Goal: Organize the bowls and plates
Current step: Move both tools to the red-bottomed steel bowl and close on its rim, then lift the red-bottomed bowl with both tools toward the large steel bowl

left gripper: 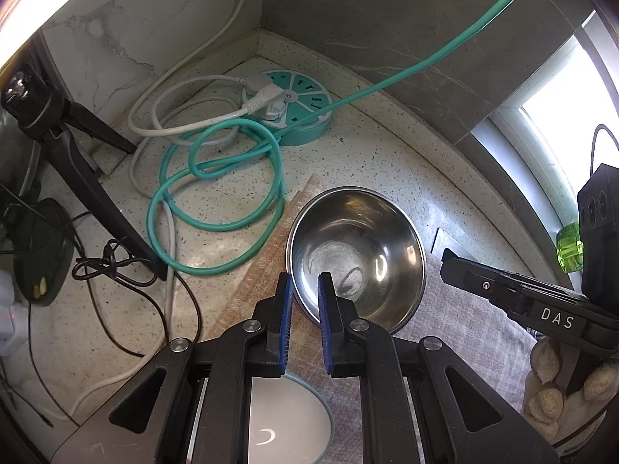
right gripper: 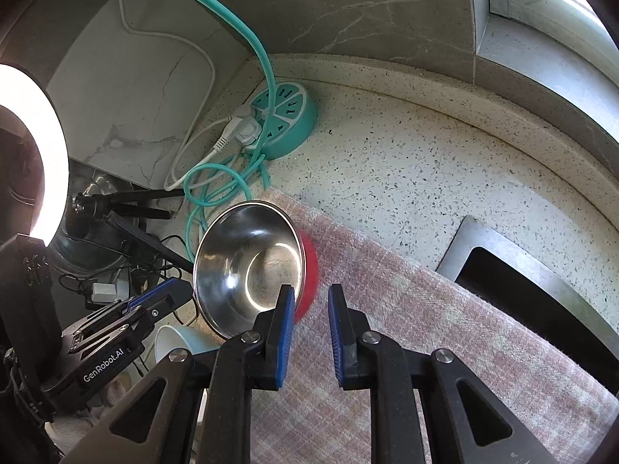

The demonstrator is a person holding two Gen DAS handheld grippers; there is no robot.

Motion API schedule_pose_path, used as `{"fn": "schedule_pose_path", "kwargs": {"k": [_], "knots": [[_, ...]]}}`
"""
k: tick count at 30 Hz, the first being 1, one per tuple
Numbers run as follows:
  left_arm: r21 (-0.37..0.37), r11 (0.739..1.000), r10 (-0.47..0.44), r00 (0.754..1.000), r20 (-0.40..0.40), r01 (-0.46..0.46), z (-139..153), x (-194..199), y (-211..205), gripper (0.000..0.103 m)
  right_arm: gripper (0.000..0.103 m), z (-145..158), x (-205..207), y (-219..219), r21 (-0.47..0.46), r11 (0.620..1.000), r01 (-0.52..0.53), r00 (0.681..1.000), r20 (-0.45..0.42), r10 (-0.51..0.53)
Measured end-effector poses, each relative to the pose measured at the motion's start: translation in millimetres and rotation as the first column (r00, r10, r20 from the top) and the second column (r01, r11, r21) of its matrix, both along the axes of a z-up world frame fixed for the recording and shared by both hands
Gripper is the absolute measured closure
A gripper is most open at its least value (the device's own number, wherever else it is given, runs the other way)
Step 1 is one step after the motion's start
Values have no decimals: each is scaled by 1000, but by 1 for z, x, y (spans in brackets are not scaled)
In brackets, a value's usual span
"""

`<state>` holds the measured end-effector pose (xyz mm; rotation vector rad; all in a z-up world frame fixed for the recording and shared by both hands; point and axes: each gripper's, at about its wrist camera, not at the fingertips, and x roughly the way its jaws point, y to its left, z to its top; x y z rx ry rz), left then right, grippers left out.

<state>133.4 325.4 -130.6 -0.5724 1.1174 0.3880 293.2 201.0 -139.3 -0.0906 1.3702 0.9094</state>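
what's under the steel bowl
The steel bowl sits on a pinkish cloth. A red edge peeks out beneath it; what that is stays hidden.

— How is the left wrist view set?
— Steeply downward, close over the steel bowl and countertop.
— And the right?
— Likewise, from the bowl's other side (the teal power hub is shared by both).

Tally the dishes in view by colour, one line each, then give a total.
Steel: 1, the metal bowl on the cloth.
Pale blue-rimmed: 1, the light dish below the left gripper.
Red: 1, the red dish showing behind the metal bowl.
Total: 3
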Motion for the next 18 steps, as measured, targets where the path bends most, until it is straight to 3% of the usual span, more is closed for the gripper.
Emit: {"fn": "schedule_pose_path", "kwargs": {"k": [18], "knots": [[11,1000,-17,999,-29,17,-13,7,4,92,87,-19,3,16,-43,999,-6,1000,-20,5]]}}
